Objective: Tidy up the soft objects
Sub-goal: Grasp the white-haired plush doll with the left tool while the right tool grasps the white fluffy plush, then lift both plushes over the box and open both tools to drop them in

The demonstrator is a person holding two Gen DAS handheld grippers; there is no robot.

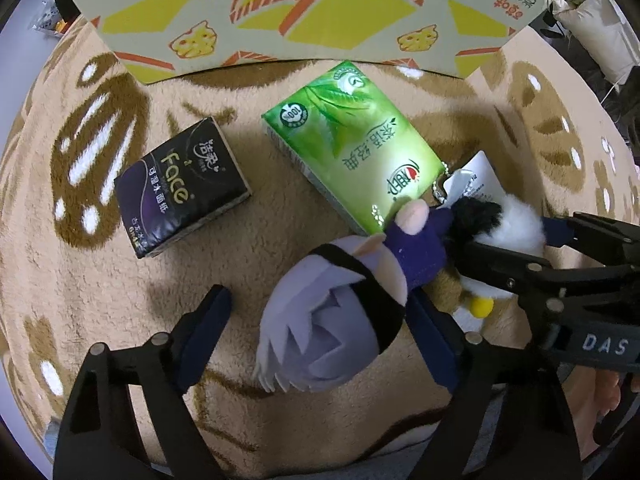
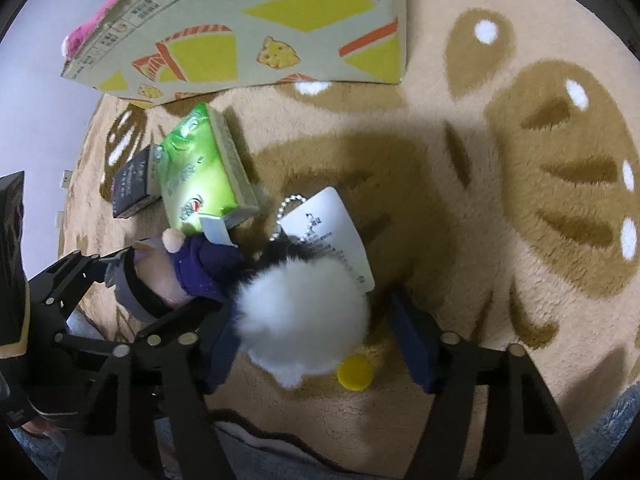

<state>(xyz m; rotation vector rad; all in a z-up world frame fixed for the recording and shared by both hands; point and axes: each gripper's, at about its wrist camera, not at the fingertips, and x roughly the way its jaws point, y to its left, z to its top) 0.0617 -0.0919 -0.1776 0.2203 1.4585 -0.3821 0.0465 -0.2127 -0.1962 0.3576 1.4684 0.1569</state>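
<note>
Doll (image 1: 320, 332) between left jaws, penguin (image 2: 304, 312) between right

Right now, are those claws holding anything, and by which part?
Nothing gripped yet. The left gripper straddles the grey-haired doll at its head; the right gripper straddles the white fluffy toy; a gap shows beside each.

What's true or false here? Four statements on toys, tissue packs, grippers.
1. The green tissue pack and black tissue pack lie side by side on the rug. True.
2. The white plush sits inside the cardboard box. False: it lies on the rug, between the right gripper's jaws.
3. The left gripper straddles the lavender-haired doll's head, jaws open. True.
4. The doll lies apart from the white plush. False: they lie against each other.
</note>
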